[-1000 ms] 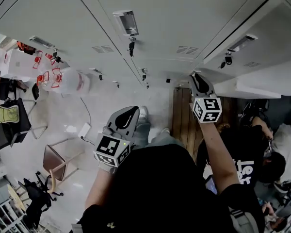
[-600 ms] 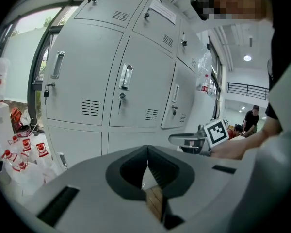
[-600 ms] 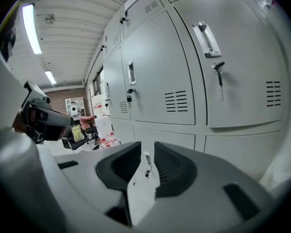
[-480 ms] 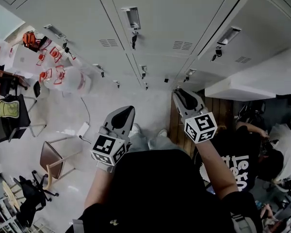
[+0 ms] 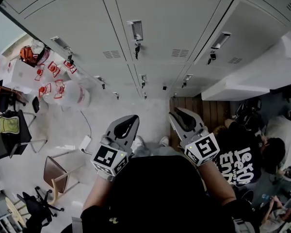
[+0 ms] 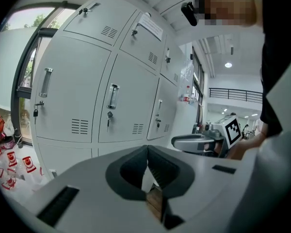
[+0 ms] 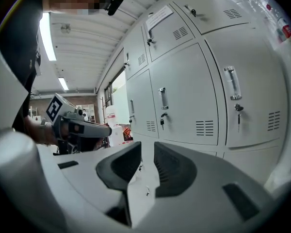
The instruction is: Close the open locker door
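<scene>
We face a bank of pale grey metal lockers [image 5: 160, 13]. Its open grey locker door [image 5: 252, 45] juts out from the row at the upper right of the head view, well apart from both our grippers. Our left gripper [image 5: 130, 120] hangs in the air, its fingers closed together on nothing. Our right gripper [image 5: 178, 113], beside it, has its fingers a little apart and empty. A chrome handle [image 5: 220, 40] and small key [image 5: 211, 57] sit on the door.
</scene>
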Action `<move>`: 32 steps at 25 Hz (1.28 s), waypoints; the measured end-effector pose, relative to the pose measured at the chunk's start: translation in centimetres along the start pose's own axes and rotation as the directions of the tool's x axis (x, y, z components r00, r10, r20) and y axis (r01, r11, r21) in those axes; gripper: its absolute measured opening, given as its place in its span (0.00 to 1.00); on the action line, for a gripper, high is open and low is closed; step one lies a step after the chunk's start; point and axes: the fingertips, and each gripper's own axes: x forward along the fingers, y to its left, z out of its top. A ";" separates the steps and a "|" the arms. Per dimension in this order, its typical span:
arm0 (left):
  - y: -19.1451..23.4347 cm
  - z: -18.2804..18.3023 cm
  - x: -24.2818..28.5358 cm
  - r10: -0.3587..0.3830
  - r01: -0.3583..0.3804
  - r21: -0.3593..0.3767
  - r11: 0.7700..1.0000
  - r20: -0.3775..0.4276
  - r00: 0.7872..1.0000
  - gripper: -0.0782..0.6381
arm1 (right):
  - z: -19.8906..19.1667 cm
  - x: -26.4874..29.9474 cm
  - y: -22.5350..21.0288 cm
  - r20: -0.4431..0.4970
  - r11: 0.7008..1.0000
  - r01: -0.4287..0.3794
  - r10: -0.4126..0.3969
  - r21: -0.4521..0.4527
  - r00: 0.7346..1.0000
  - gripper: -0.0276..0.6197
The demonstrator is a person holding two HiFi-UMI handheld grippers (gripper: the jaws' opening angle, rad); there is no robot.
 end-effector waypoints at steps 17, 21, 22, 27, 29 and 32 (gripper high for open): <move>-1.9 3.1 -1.6 -0.114 0.109 0.063 0.992 0.073 0.991 0.14 | 2.5 -2.9 1.4 0.062 0.998 0.066 -0.066 -0.004 0.996 0.19; -1.9 3.0 -1.4 -0.117 0.112 0.063 0.992 0.075 0.990 0.14 | 2.3 -3.0 1.3 0.058 0.997 0.074 -0.073 -0.007 0.996 0.19; -1.9 3.0 -1.3 -0.117 0.113 0.061 0.992 0.074 0.990 0.14 | 2.2 -3.1 1.3 0.058 0.997 0.077 -0.076 -0.008 0.995 0.19; -2.2 2.6 -1.1 -0.122 0.118 0.053 0.992 0.066 0.990 0.14 | 2.0 -3.4 1.3 0.060 0.996 0.085 -0.084 -0.010 0.995 0.19; -2.2 2.5 -1.0 -0.125 0.122 0.053 0.991 0.063 0.990 0.14 | 1.8 -3.4 1.2 0.060 0.996 0.087 -0.086 -0.002 0.994 0.19; -2.2 2.3 -0.9 -0.128 0.124 0.052 0.991 0.061 0.990 0.14 | 1.5 -3.4 1.0 0.055 0.996 0.093 -0.093 0.007 0.994 0.19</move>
